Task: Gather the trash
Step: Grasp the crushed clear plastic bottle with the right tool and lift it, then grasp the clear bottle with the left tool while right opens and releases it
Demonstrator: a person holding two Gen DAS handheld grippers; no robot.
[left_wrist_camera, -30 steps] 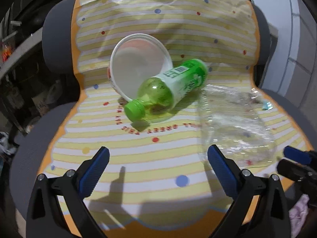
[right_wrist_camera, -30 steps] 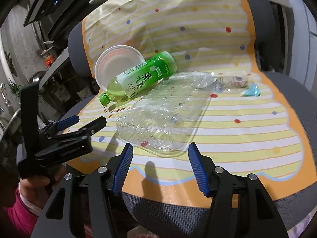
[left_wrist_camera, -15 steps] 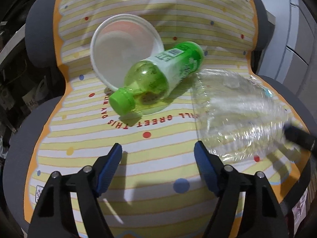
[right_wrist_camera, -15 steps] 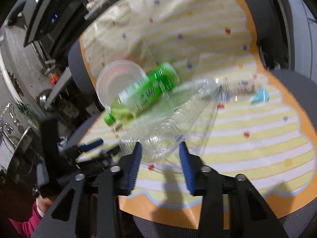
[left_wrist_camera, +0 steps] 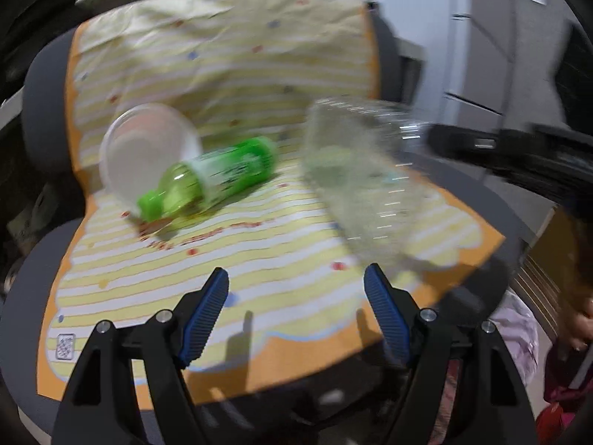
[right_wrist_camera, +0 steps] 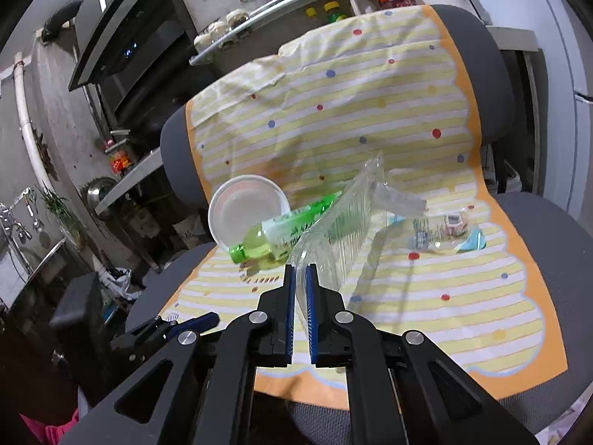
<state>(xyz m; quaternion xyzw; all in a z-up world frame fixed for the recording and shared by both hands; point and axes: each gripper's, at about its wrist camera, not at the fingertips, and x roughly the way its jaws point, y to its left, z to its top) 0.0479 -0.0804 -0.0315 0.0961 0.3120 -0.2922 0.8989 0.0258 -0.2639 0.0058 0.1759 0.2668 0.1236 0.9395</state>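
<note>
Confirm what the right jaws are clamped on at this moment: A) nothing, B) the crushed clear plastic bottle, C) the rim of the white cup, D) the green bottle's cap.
B: the right gripper is shut on the edge of the crushed clear plastic bottle, while the green bottle and white cup lie untouched on the chair.

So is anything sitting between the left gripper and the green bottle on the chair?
Nothing visible. The left gripper is open, with only bare striped cover between it and the green bottle. The clear plastic package, pinched by the right gripper, hangs off to the side.
</note>
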